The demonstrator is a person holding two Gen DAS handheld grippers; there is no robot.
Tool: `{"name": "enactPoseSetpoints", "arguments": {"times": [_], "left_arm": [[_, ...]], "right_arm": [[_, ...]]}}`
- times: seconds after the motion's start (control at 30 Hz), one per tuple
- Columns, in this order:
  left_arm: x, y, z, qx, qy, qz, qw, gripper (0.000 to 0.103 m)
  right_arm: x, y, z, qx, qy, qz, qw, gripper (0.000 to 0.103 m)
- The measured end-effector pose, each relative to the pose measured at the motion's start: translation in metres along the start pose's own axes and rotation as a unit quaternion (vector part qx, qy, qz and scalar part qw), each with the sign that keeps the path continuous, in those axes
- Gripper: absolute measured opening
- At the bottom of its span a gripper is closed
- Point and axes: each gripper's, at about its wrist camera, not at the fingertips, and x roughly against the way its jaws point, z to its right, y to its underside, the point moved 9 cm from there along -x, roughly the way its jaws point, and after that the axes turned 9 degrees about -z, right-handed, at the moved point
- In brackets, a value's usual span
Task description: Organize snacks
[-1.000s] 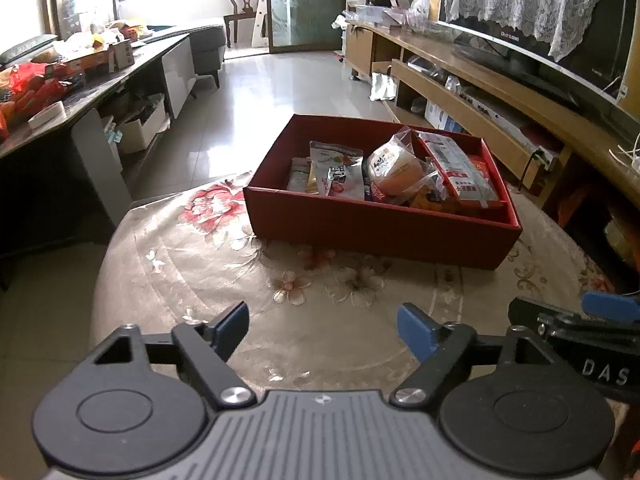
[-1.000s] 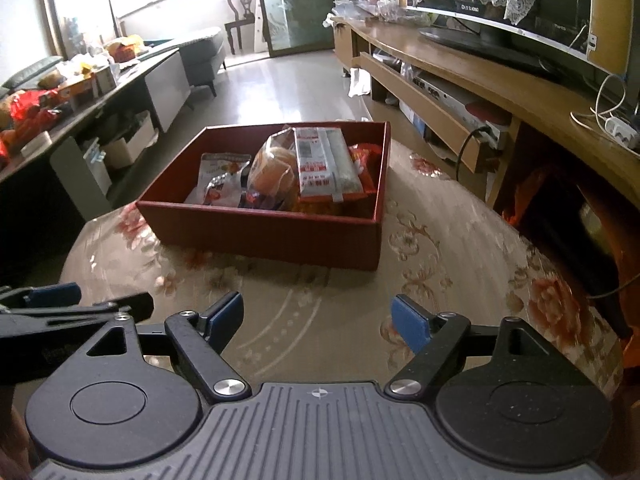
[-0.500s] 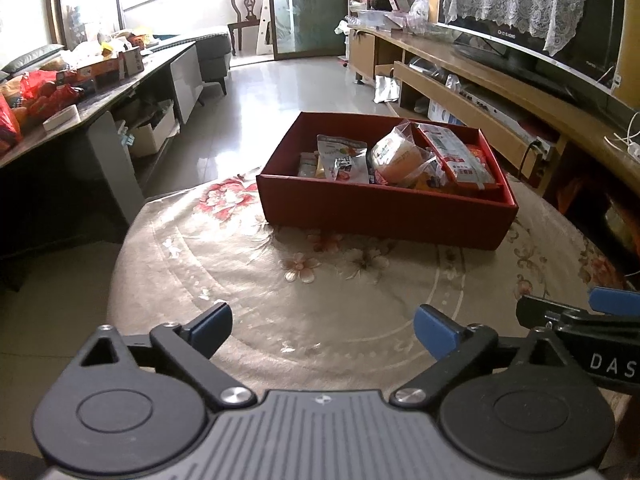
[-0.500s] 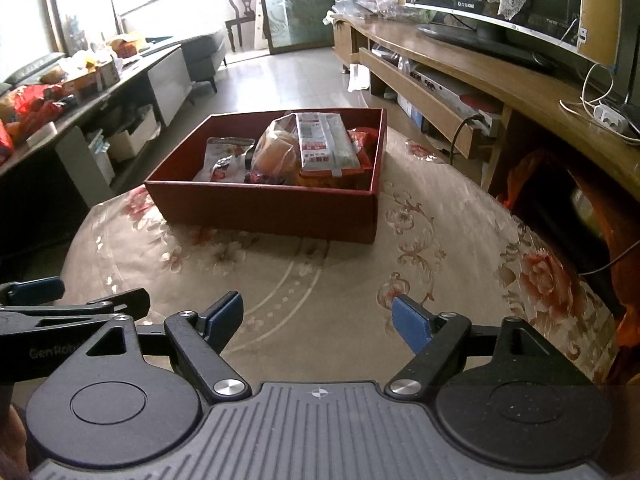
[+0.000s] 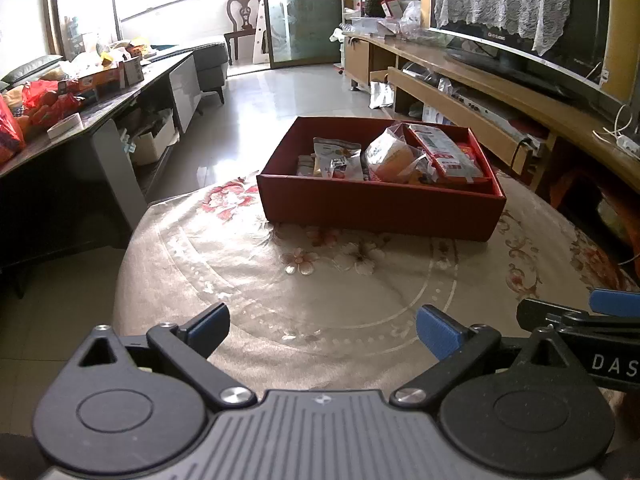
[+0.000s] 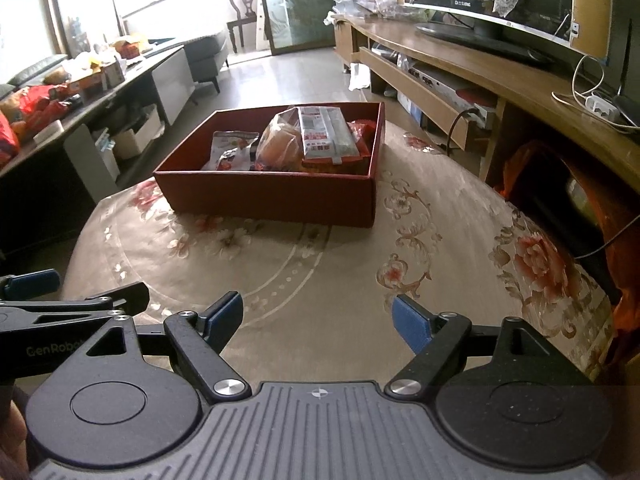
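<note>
A red cardboard box (image 5: 376,208) stands on the far part of a round table with a floral cloth (image 5: 320,292). It holds several snack packs, among them a clear bag of yellow buns (image 5: 390,156) and a long red and white pack (image 5: 442,152). The box also shows in the right wrist view (image 6: 272,198). My left gripper (image 5: 322,326) is open and empty, well back from the box over the table's near edge. My right gripper (image 6: 318,314) is open and empty beside it, also far from the box.
A dark side table (image 5: 80,108) with bags and boxes runs along the left. A wooden TV bench (image 6: 500,80) with a television runs along the right. Tiled floor lies beyond the round table. The right gripper shows in the left wrist view (image 5: 576,316).
Both grippers have drawn back and up from the box, which now looks smaller and farther. Both stay open and empty.
</note>
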Motion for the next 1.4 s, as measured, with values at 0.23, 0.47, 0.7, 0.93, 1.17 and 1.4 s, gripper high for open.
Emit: {"name": "enactPoseSetpoints", "arguments": {"times": [0.23,0.47,0.7,0.93,1.17,1.4], "left_arm": [[0.006,0.006,0.001,-0.006,-0.003,0.004,1.0000,0.103],[0.009,0.015,0.002,-0.011,-0.005,-0.002,0.9999,0.103],[0.007,0.026,0.005,-0.022,-0.011,-0.015,0.9996,0.103],[0.001,0.044,0.004,-0.028,-0.017,-0.052,0.9981,0.103],[-0.002,0.059,0.006,-0.033,-0.018,-0.083,0.9958,0.102],[-0.003,0.065,0.006,-0.033,-0.017,-0.096,0.9947,0.102]], "right_arm": [[0.004,0.006,0.001,0.000,0.000,0.001,1.000,0.086],[0.007,0.012,0.001,0.003,0.002,-0.001,1.000,0.086],[0.010,0.026,0.000,0.011,0.011,-0.012,1.000,0.086],[0.006,0.037,-0.002,0.024,0.023,-0.041,0.999,0.084],[0.005,0.052,-0.005,0.033,0.034,-0.067,0.997,0.082],[0.006,0.061,-0.007,0.040,0.036,-0.079,0.995,0.082]]}}
